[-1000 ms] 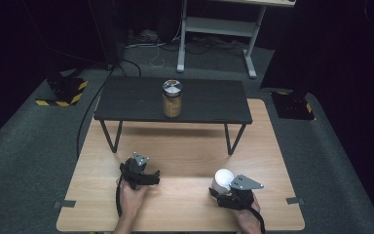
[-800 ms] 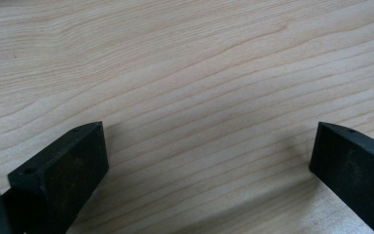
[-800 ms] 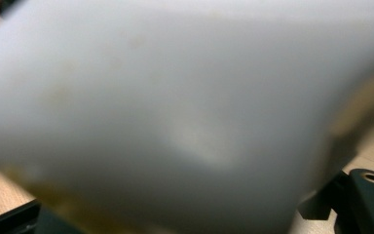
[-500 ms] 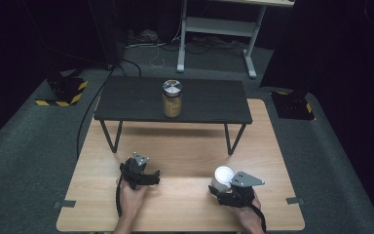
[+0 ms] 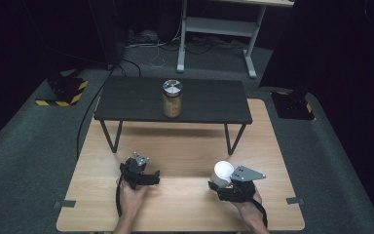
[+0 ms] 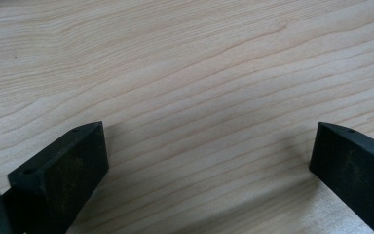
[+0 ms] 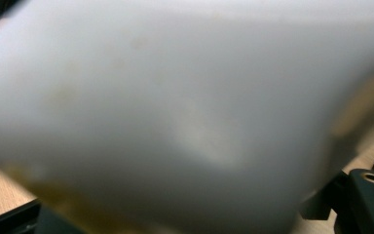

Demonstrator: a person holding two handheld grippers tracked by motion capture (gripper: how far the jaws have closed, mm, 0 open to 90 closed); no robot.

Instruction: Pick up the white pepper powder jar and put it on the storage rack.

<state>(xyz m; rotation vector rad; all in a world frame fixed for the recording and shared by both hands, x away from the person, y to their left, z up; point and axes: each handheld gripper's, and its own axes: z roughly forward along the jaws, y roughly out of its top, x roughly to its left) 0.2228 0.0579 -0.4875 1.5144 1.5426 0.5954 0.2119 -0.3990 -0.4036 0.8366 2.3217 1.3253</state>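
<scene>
Jaws of the right gripper (image 5: 220, 181) are clamped on a white cup (image 5: 222, 172), which stands upright between them with its round rim facing up, just above the near right part of the pale wooden table (image 5: 185, 161). From the right gripper view the cup (image 7: 175, 112) sits so close to the camera that it is a blurred white mass with a brownish smear along its lower edge, and slivers of black jaw show at the bottom corners. A grey three-cornered plate (image 5: 246, 173) rides on top of that gripper, and the person's right hand (image 5: 246, 202) holds it from behind. Well apart from it, on the near left of the table, the left gripper (image 5: 135, 168) rests low over the wood in the person's left hand (image 5: 132, 195). Its jaws stand wide apart with nothing between them, and the left gripper view looks past them at bare wood grain (image 6: 190, 83). Farther back, a low black bench (image 5: 173, 100) on thin metal legs stands across the far part of the table. On its middle stands a jar (image 5: 172, 98) with a shiny metal lid and tan contents, upright and far from both grippers. Grey carpet (image 5: 24, 161) surrounds the table.
</scene>
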